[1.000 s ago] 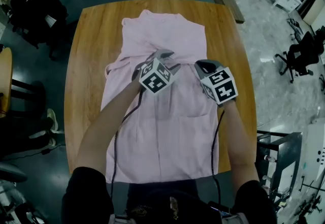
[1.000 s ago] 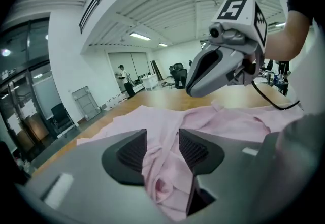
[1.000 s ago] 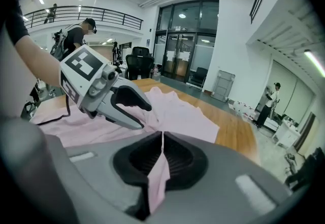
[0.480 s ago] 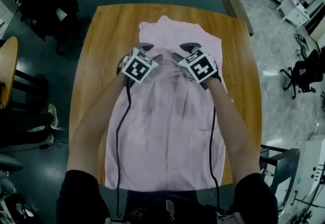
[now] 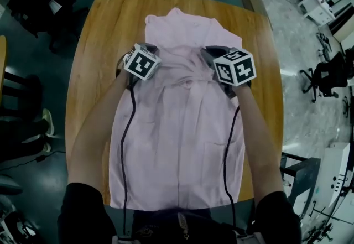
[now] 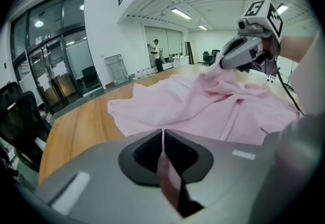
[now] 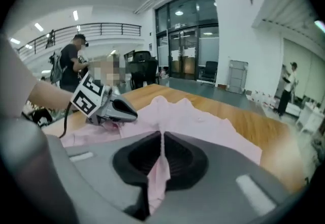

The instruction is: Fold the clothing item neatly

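A pink shirt (image 5: 177, 143) lies spread on the wooden table (image 5: 91, 71), collar end far from me. My left gripper (image 5: 145, 48) is at the shirt's upper left and my right gripper (image 5: 212, 53) at its upper right. Both have just been closing and are now shut on folds of the pink cloth. In the left gripper view the cloth (image 6: 167, 106) is pinched at the jaws (image 6: 162, 134), and the right gripper (image 6: 217, 63) lifts a bunch of it. The right gripper view shows cloth (image 7: 203, 121) caught at its jaws (image 7: 162, 139).
The table's edges lie close outside the shirt on both sides. An office chair (image 5: 326, 68) stands on the floor to the right, and a metal frame (image 5: 301, 162) sits by the table's near right corner. A person (image 7: 68, 65) stands in the background.
Both grippers moved from the shirt's middle up to its shoulder area, then apart to either side. The cloth between them has gathered into folds, and both now pinch fabric.
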Tool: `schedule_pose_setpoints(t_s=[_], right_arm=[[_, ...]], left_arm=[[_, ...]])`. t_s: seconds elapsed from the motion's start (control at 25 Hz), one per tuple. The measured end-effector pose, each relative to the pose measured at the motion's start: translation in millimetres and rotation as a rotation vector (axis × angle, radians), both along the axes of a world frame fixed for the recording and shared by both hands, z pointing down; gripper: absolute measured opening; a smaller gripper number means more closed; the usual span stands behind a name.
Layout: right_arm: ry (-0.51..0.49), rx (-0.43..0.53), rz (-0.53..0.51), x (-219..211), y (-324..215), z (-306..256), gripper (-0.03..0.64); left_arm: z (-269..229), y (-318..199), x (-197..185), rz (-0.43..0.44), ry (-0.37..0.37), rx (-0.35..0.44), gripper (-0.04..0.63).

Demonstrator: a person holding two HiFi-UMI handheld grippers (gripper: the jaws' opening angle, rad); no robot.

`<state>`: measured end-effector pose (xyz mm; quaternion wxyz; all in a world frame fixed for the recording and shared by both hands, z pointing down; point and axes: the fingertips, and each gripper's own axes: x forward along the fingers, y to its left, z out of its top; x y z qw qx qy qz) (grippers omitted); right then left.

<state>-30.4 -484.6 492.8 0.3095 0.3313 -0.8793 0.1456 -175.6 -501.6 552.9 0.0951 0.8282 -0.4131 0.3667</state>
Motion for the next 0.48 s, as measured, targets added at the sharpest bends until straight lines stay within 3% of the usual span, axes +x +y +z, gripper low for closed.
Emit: schedule_pose_setpoints(t_s=[0.32,0.48], right_arm=[[-0.167,-0.128,0.265,108,11,14,0.021],[-0.129,-0.146,0.359,147,20,36,0.04]], left_arm=[[22,-2,-21,-0.065,-0.053,-0.062,0.017],[27,-4,-20,-0.074,-0.088,-0.061,0.017]])
